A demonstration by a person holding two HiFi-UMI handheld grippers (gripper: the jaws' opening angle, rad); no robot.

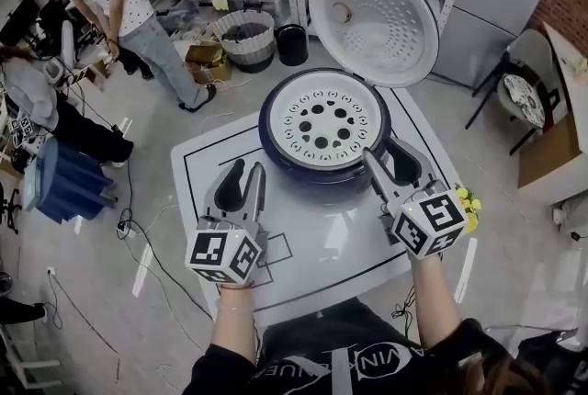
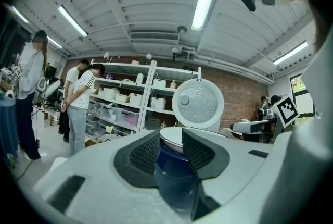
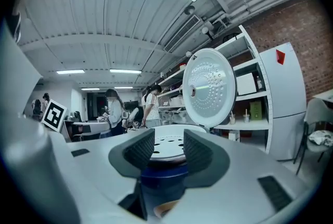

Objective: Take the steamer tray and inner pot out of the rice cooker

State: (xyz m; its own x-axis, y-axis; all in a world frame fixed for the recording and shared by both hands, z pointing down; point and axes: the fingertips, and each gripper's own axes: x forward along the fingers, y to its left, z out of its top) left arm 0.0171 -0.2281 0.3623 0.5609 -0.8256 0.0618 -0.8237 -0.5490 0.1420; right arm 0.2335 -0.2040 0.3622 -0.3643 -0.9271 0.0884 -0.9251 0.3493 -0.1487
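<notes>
Left gripper (image 1: 248, 169) and right gripper (image 1: 390, 154) are nearest me, at the front of the dark blue round rice cooker (image 1: 272, 141). White perforated round steamer tray (image 1: 323, 121) lies in its mouth, with the white domed lid (image 1: 371, 20) raised behind. The inner pot is hidden beneath. I should pinch opposite tray rims and lift level. Both pairs of jaws stand apart, holding nothing.

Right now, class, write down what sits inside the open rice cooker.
A white steamer tray with round holes fills the mouth of the rice cooker. Whatever lies beneath it is covered and cannot be seen.
</notes>
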